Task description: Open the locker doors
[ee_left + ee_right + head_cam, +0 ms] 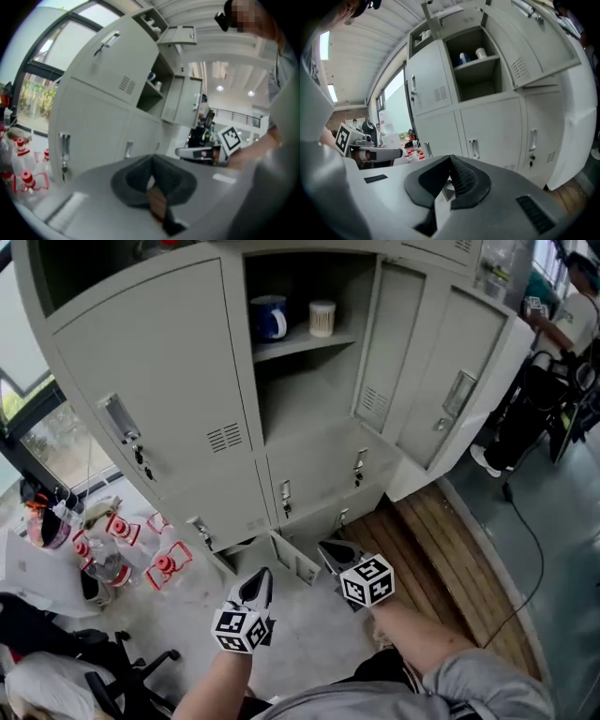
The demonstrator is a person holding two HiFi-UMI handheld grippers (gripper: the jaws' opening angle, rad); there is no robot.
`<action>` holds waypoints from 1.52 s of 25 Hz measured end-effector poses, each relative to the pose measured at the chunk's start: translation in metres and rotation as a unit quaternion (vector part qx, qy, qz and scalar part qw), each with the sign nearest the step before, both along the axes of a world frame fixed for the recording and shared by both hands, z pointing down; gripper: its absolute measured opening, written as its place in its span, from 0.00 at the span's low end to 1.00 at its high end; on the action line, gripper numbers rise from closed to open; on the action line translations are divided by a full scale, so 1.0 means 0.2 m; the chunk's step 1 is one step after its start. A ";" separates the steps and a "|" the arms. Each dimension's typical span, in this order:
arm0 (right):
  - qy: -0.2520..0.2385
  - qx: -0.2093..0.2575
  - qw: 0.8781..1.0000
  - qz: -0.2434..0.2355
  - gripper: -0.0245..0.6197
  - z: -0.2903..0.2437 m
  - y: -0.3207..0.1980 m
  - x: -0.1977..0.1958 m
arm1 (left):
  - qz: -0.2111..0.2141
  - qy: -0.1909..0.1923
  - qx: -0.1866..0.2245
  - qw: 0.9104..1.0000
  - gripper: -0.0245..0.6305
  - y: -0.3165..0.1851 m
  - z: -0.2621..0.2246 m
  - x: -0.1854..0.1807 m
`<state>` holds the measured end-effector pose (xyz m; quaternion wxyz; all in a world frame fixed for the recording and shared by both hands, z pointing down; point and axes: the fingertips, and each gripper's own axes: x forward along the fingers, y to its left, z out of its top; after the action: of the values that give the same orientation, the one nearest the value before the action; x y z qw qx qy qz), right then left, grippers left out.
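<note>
Grey sheet steel made up the locker bank (187, 362), which stood upright ahead of both grippers and well apart from them. The left gripper (260, 585) had its jaws pressed together with nothing between them, and its own view showed the dark pads (136, 180) meeting at the tips. The right gripper (333, 554) was likewise closed and empty, its ribbed pads (464, 180) touching. Neither gripper touched the locker; both pointed towards its lower row of doors (286, 493), which were closed, each with a small handle.

In the upper row, the left door (159, 381) was closed, with keys (142, 460) hanging under its handle. The middle compartment (309, 390) stood open, its door (389, 348) swung out to the right, and a further door (450, 381) beside it also hung open. On the open compartment's shelf, a blue mug (269, 317) sat towards the left end and a white cup (322, 319) just beside it, towards the right end.

Black-and-white square patterns marked the cube on each gripper (367, 582). Print on the mug was too small to read.
</note>
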<state>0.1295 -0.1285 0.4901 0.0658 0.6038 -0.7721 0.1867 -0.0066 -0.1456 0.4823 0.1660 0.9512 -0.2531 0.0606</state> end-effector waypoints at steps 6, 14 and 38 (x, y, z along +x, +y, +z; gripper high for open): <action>-0.013 0.048 0.998 0.025 0.05 -0.53 0.07 0.38 | 0.022 -0.004 0.069 0.997 0.04 -0.03 -0.53 0.28; -0.013 0.059 0.997 -0.055 0.05 -0.87 0.10 0.74 | -0.073 -0.015 0.065 0.995 0.04 0.07 -0.88 0.66; 0.004 0.089 0.992 -0.085 0.05 -1.49 0.19 0.68 | -0.103 0.031 0.110 0.988 0.04 0.29 -1.48 0.55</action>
<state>0.2648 -0.0910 0.1920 0.0303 0.5399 -0.8341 0.1090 0.1034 -0.0882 0.1872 0.0729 0.9338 -0.3501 -0.0143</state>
